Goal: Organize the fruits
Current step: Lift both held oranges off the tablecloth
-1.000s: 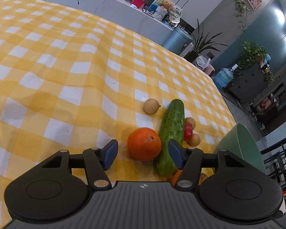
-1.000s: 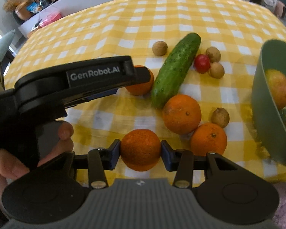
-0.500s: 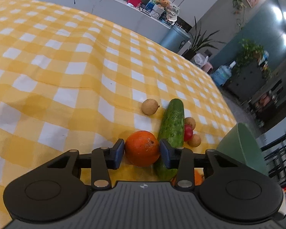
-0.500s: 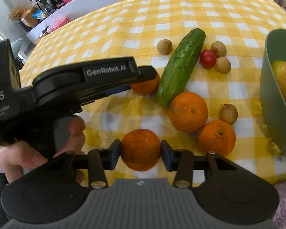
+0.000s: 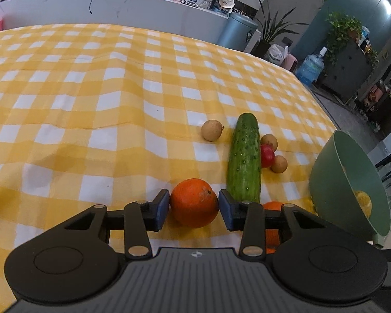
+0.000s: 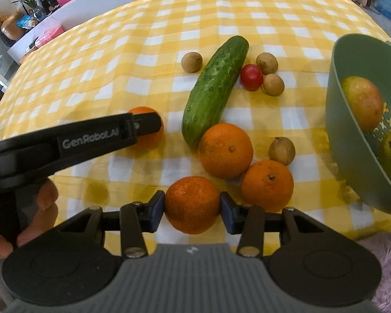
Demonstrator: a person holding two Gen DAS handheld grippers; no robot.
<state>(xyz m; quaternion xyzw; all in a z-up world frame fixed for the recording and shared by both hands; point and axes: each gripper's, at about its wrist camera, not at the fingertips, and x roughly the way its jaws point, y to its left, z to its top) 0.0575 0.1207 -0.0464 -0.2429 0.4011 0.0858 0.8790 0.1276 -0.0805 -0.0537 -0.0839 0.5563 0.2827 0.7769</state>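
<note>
My left gripper [image 5: 193, 210] is shut on an orange [image 5: 194, 203] at the yellow checked tablecloth; this orange also shows behind the left gripper's finger in the right wrist view [image 6: 150, 135]. My right gripper [image 6: 193, 210] is shut on another orange [image 6: 192, 204]. Two more oranges [image 6: 225, 150] [image 6: 267, 185] lie just ahead of it. A cucumber [image 6: 215, 88] lies in the middle, with a red fruit [image 6: 251, 77] and small brown fruits [image 6: 191, 62] around it. A green colander bowl [image 6: 352, 140] at the right holds larger fruits.
The table's right edge drops off beside the bowl [image 5: 333, 182]. A counter [image 5: 117, 7] with clutter runs behind the table. A bin, plants and a water bottle [image 5: 310, 67] stand on the floor at the right. A hand [image 6: 36, 208] holds the left gripper.
My left gripper moved forward and closed on the orange it was approaching. My right gripper kept hold of its orange and lifted slightly back.
</note>
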